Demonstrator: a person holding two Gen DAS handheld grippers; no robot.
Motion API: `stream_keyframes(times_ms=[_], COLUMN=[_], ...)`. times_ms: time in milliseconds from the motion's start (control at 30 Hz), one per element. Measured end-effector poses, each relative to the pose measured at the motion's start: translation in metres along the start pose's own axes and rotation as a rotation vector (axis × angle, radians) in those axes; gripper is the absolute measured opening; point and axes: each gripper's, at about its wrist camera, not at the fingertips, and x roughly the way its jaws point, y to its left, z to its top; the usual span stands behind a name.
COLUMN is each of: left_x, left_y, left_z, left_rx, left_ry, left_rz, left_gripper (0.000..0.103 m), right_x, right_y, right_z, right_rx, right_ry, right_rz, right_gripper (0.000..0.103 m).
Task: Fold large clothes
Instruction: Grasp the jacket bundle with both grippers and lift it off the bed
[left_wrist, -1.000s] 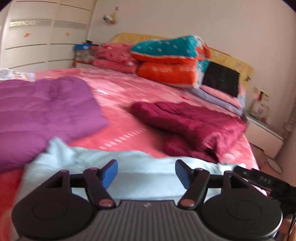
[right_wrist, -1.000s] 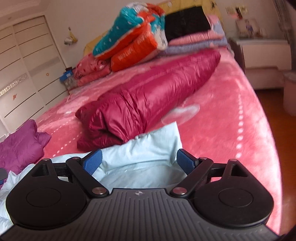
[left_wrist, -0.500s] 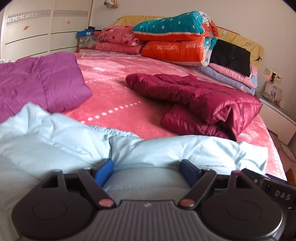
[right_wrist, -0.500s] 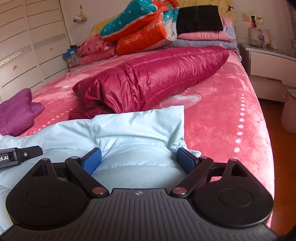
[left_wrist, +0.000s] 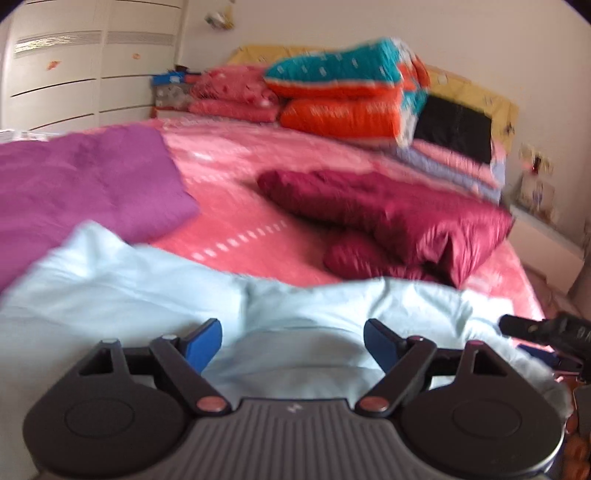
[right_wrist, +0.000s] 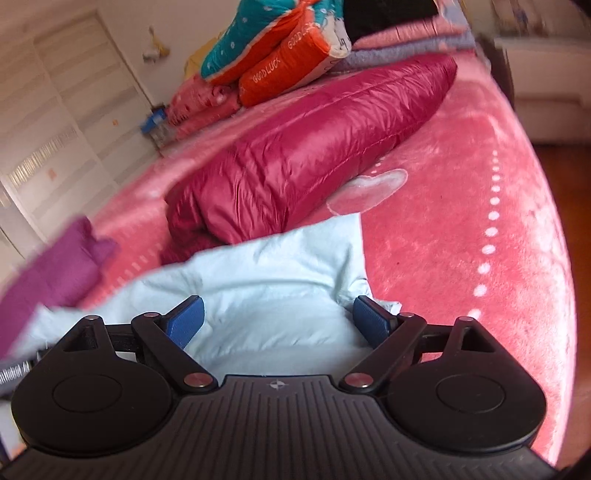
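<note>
Since a moment ago, both views have swung: the left wrist view has tipped up from the bedding toward the headboard and gone blurry, and the right wrist view has rolled, so the bed now slants across it. And the left claw (left_wrist: 293, 341) has just been opening; its blue pads now stand wide apart, with pale fabric lying below and between them but neither pad pressing on it. The right claw (right_wrist: 277, 320) is spread wide too, pads clear of the cloth beneath.

That cloth is the light blue garment (left_wrist: 147, 295), puffy and rumpled, lying on the near edge of the pink bed (left_wrist: 236, 177), right under both claws. From the right wrist its far corner (right_wrist: 295, 258) reaches up close to the dark red jacket (right_wrist: 314, 155), which lies bundled farther up the bed. Over on the left lies a purple jacket (left_wrist: 85, 184), just beside the blue one. At the headboard sits a stack of folded quilts (left_wrist: 343, 96), teal on top of orange. A white wardrobe (left_wrist: 66, 74) stands beyond the bed.
</note>
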Motion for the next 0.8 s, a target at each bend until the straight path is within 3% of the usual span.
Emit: stream_keyframes(times_ms=[67,133,267,367,467,667,800], left_x=[-0.025,-0.045,-0.067,-0.066,-0.06,-0.033,-0.016], left_y=[0.019,0.047,0.112,0.156,0.177,0.184,0.185], left_z=[0.009,0.018,0.023,0.012,-0.003,-0.019,-0.02], left_rx=[-0.031,-0.073,-0.21,-0.329,-0.4,-0.445,-0.469], left_ry=[-0.014,-0.017,0.041,0.129,0.162,0.192,0.203], left_rz=[0.029,0.053,0.078,0.028,-0.015,-0.137,-0.209], left_gripper=[0.084,0.085,0.087,0.087,0.087,0.09,0.096], right_x=[-0.013,-0.017,-0.016,-0.015,-0.007,0.007,0.015], right_y=[-0.027,-0.055,-0.084,-0.082,-0.07,-0.045,-0.038], right_z=[0.013,0.019,0.013,0.01,0.002,-0.007,-0.012], right_rx=[0.084,0.152,0.214,0.194,0.148,0.043,0.061], right_ry=[-0.004,0.05,0.148,0.202,0.249,0.305,0.317], right_rz=[0.023,0.055,0.175,0.259,0.298,0.34,0.402], right_gripper=[0.103,0.103,0.103,0.103,0.103,0.103,0.103])
